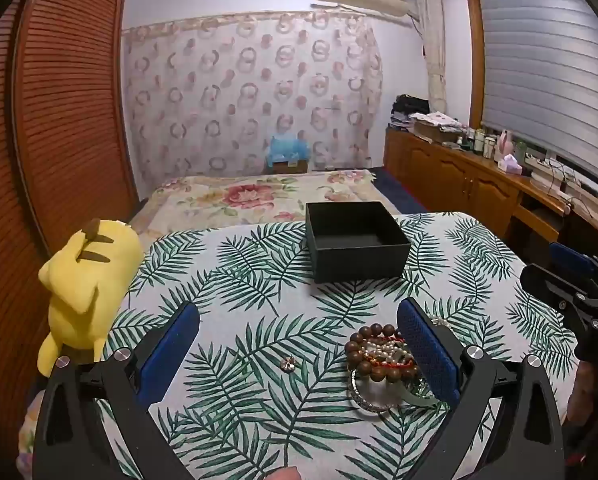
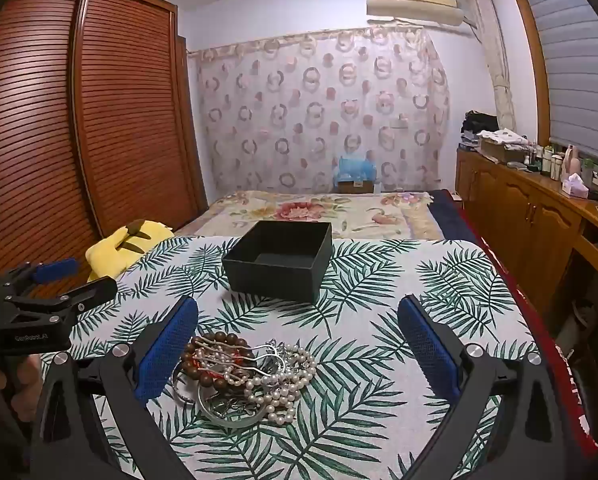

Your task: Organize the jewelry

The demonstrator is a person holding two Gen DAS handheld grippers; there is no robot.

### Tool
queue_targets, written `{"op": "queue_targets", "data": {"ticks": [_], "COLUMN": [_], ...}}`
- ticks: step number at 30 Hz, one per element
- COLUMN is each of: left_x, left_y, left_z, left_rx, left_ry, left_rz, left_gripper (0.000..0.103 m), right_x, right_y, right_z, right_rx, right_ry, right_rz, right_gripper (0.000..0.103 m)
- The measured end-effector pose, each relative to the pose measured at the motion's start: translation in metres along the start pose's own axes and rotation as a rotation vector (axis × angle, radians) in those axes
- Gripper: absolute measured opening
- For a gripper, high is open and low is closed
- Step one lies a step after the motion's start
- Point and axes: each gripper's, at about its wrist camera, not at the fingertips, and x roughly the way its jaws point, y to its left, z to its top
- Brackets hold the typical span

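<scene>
A tangled pile of jewelry (image 2: 243,376) with a brown wooden bead bracelet (image 1: 369,356), pearl strands (image 2: 283,384) and silver bangles lies on the leaf-print tablecloth (image 2: 379,380). A small loose ornament (image 1: 288,364) lies left of the pile. An open, empty black box (image 1: 355,240) stands farther back; it also shows in the right wrist view (image 2: 277,260). My left gripper (image 1: 299,316) is open, hovering with the pile by its right finger. My right gripper (image 2: 299,316) is open above the pile, which lies toward its left finger.
A yellow plush toy (image 1: 83,284) hangs at the table's left edge. Behind the table is a bed with a floral cover (image 2: 319,208). A wooden wardrobe (image 2: 79,120) stands left, and a cluttered wooden sideboard (image 2: 539,200) stands right.
</scene>
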Motion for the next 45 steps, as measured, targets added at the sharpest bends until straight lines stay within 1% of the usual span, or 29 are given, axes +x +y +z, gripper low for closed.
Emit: {"op": "queue_targets", "data": {"ticks": [13, 33, 45], "left_x": [-0.0007, -0.0025, -0.0058], "left_y": [-0.0010, -0.0022, 0.0000], "left_z": [0.0036, 0.0007, 0.0055], "left_rx": [-0.002, -0.005, -0.007], "left_ry": [-0.006, -0.011, -0.015], "left_rz": [-0.005, -0.006, -0.005], "left_gripper": [0.096, 0.096, 0.096], "right_x": [-0.0014, -0.0032, -0.0037], "right_y": [0.0000, 0.0022, 0.0027], "right_z": [0.0006, 0.0038, 0.0040], "right_rx": [0.001, 0.000, -0.002], "right_ry": [-0.006, -0.008, -0.009], "right_rz": [0.004, 0.004, 0.008], "right_gripper": [0.101, 0.101, 0.101]}}
